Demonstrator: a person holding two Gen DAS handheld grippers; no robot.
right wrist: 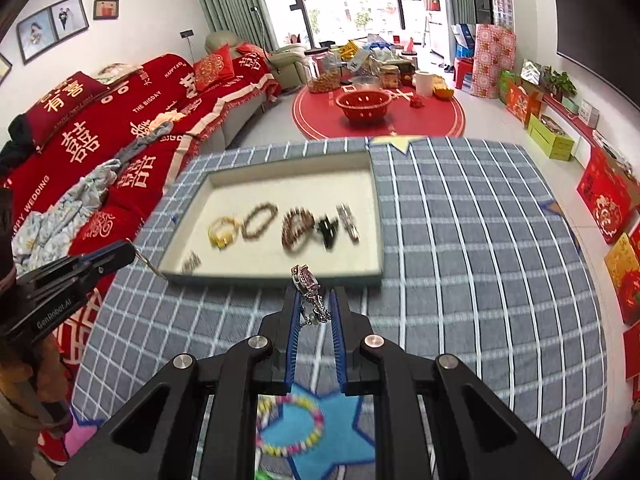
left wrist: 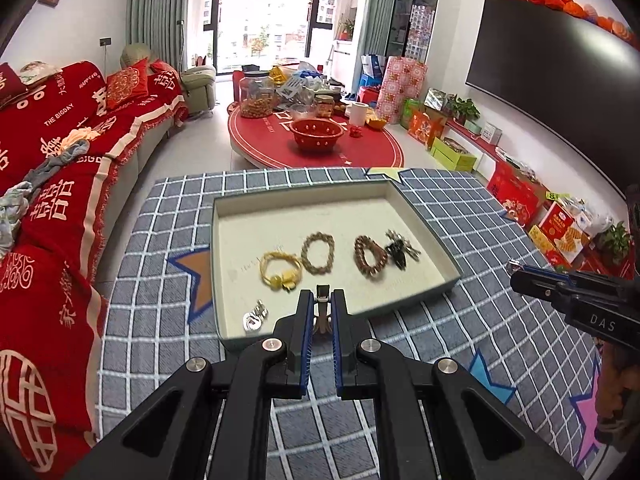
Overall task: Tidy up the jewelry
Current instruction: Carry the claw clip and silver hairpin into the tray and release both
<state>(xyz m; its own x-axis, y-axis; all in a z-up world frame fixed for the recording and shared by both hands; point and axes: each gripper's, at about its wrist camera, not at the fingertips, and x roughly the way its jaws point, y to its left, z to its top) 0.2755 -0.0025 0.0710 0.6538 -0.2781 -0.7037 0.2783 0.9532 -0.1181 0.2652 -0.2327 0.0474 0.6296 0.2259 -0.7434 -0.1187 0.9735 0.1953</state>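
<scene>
Checked worktop (left wrist: pixel 480 240) carries the tray (left wrist: pixel 436 240) at twelve o'clock; left tongs (left wrist: pixel 322 304) pinch a small clasp piece (left wrist: pixel 322 294), right tongs (right wrist: pixel 313 300) pinch a jewelled ornament (right wrist: pixel 306 280). Either thin grip could slip, dropping jewelry short.

Readable stuff is mostly on the red sofa cover (right wrist: pixel 132 120): "THE BIGDAY" in white, "HAPPY WEDDING" running along its near edge, plus big white double-happiness characters all over. A red cushion (right wrist: pixel 70 100) at the back says 有喜. The right tongs (left wrist: pixel 516 270) seen from the left camera have "DAS" on the body, and the left tongs (right wrist: pixel 132 254) in the right camera read "GenRobot.AI".
</scene>
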